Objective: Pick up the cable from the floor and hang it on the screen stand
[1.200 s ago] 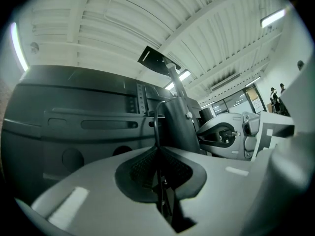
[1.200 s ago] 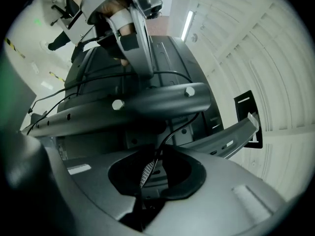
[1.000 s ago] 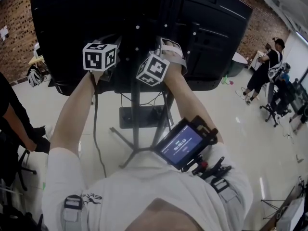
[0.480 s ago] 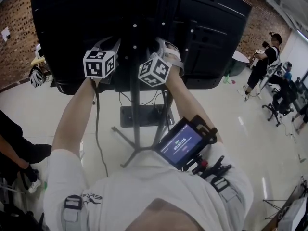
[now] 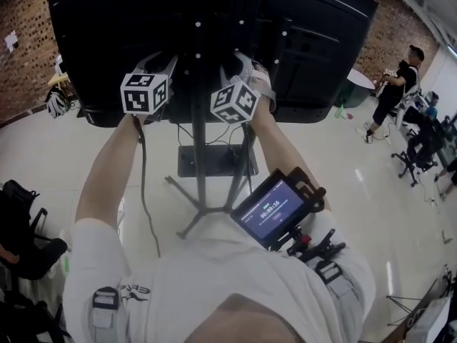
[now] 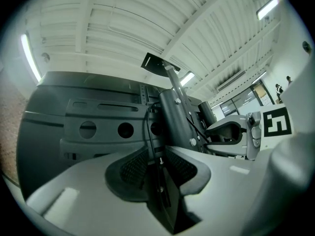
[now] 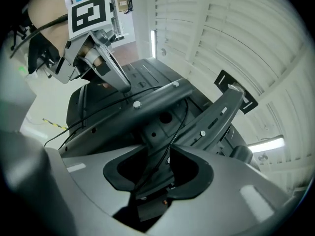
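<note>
We clamp the left tool point(image 6: 156, 156) on the thin black cable point(image 5: 143, 184), steadying it at the top of the black metal screen stand point(image 5: 200, 163). The right tool point(image 7: 162, 166) has just been opening, its pads off the cable, likely releasing it to hang.

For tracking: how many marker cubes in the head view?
2: one cube on the left gripper, left of the stand pole; one on the right gripper, right of it.

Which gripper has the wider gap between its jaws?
The right gripper: its jaws have just been opening and stand wide, the black cable loose between them. The left gripper's jaws sit pinched on that cable.
</note>
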Demonstrator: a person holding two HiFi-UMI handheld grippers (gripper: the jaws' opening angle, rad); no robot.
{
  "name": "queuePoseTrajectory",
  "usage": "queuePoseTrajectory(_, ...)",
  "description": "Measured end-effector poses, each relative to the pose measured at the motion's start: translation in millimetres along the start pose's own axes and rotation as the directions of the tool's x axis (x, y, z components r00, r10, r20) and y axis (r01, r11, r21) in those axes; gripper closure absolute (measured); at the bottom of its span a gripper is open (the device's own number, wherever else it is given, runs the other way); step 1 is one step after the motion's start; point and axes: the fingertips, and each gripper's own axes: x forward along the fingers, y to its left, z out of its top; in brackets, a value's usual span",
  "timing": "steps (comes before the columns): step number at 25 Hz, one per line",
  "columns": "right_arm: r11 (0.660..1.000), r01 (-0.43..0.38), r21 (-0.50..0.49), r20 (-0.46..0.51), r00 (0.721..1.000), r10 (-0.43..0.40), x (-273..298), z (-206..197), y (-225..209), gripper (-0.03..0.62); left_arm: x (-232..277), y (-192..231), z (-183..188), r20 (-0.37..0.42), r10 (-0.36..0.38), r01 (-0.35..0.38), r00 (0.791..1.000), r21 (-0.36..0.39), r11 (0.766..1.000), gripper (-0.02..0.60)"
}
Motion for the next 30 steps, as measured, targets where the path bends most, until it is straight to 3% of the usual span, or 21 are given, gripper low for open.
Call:
queuePoseTrajectory(5,0.999,-0.015,0.036,0.018,1.000,0.014,-2,-6,9,0.442,-5,5,-15,-0.004,0.030,-0.030,1.000,-0.025,0.999,0.494)
queuePoseTrajectory(9,0.979,-0.050,0.196,0.045,0.998,0.042,-7,-10,8,0.476,-13,8,-19,0.003,0.068,-0.067,0.998,-0.048,0.997,0.495)
queuePoseTrajectory(12,0.924,-0.088,0.371,0.073,0.995,0.066,-34,-18,-1,0.572,-33,-10,-13,0.016,0.094,-0.092,0.995,-0.067,0.993,0.550)
queuePoseTrajectory(15,0.856,-0.130,0.501,0.092,0.991,0.097,-71,-28,-4,0.580,-61,-38,-9,0.017,0.098,-0.096,0.995,-0.096,0.991,0.578)
queuePoseTrajectory(19,0.782,-0.174,0.598,0.097,0.985,0.145,-101,-41,3,0.580,-81,-70,-16,-0.015,0.076,-0.077,0.997,-0.110,0.991,0.578)
queuePoseTrajectory(30,0.702,-0.201,0.683,0.057,0.973,0.223,-160,-72,42,0.580,-129,-133,-60,-0.103,0.031,-0.047,0.994,-0.155,0.987,0.578)
